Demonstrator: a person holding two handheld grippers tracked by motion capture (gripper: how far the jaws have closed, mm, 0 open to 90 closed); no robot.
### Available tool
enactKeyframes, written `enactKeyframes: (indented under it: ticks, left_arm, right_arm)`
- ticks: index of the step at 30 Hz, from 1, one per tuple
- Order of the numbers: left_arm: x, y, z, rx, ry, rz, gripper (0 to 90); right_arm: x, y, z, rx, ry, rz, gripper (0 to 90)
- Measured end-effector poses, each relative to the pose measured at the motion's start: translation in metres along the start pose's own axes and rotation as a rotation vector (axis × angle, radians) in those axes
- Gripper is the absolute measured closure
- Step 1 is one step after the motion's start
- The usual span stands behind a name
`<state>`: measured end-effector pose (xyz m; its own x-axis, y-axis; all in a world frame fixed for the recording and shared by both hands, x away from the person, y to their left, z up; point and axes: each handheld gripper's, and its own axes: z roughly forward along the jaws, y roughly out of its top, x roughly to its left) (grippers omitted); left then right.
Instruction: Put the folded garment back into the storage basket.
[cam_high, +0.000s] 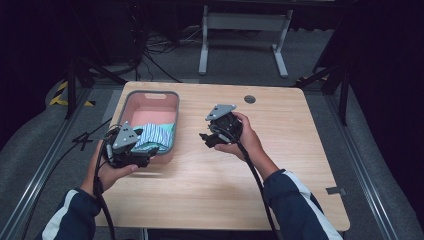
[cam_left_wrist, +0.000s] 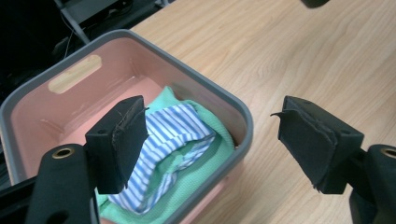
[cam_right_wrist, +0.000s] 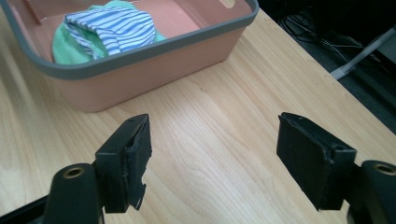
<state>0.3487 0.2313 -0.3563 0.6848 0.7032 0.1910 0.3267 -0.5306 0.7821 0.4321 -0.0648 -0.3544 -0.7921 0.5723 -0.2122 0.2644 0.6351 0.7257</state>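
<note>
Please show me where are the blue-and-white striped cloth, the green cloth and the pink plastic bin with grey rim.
blue-and-white striped cloth (cam_left_wrist: 175, 133), left gripper view, its middle fold
green cloth (cam_right_wrist: 70, 44), right gripper view, its left edge
pink plastic bin with grey rim (cam_high: 150, 93), high view, far rim

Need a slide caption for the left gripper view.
Open left gripper poised over pink bin holding striped cloth atop green cloth.

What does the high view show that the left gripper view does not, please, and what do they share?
High view alone: both hands, the right gripper held open over bare table, the table's far edge with its round grommet, and the floor beyond. Left gripper view alone: the left gripper with its jaws wide apart and their worn pads. Both: the pink bin holding the striped cloth on the green cloth.
</note>
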Motion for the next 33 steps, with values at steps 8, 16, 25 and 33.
enactKeyframes:
  ticks: [8,16,25,33]
  left_arm:
    - [-0.022,0.000,0.011,-0.014,-0.035,0.046,21.7]
    - [-0.045,-0.003,0.022,-0.007,-0.076,0.119,21.5]
    - [-0.064,-0.012,0.038,0.015,-0.122,0.098,21.3]
    - [-0.081,-0.024,0.055,0.067,-0.182,0.151,21.9]
  right_arm:
    - [-0.005,-0.024,-0.017,0.047,-0.019,-0.036,28.7]
    - [-0.007,-0.053,-0.037,0.042,-0.048,-0.032,28.8]
    - [-0.006,-0.089,-0.051,0.060,-0.075,-0.021,28.7]
    - [-0.003,-0.135,-0.064,0.062,-0.084,0.009,28.1]
